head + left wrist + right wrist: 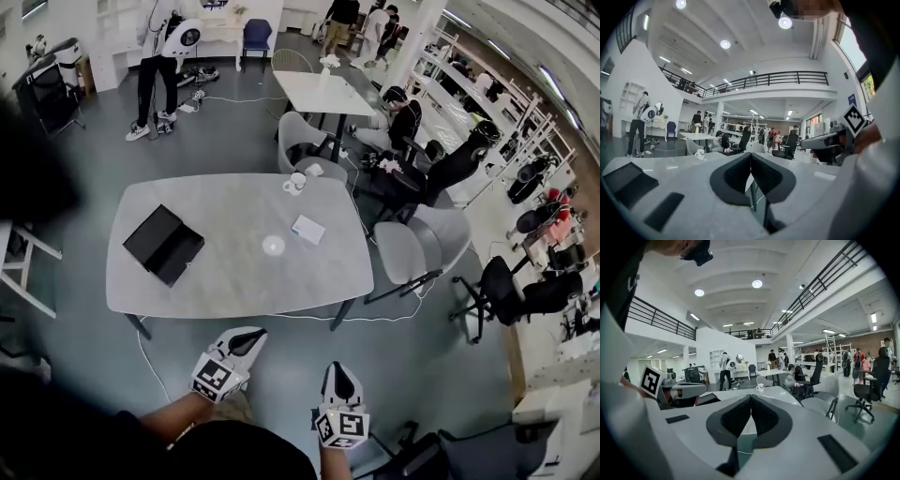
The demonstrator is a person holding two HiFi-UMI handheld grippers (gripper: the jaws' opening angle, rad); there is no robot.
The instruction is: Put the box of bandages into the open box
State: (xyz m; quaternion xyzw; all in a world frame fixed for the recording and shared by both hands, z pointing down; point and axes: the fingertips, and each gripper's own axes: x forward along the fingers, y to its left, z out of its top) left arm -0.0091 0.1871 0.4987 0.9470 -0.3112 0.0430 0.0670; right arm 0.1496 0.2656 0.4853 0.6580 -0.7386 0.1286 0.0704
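- Approach step, by my reading: the left gripper [249, 337] and right gripper [339, 369] hang short of the table's [216, 286] near edge.
- Both pairs of jaws are pressed together, with nothing between them.
- The box of bandages [307, 229] lies toward the right edge. The open box [164, 244] sits near the left edge, well apart.
- Next: reach in and spread the jaws around the box of bandages.
- A mug [294, 183] stands at the far edge. A round white object [273, 245] between the two boxes may sit in the carry path.
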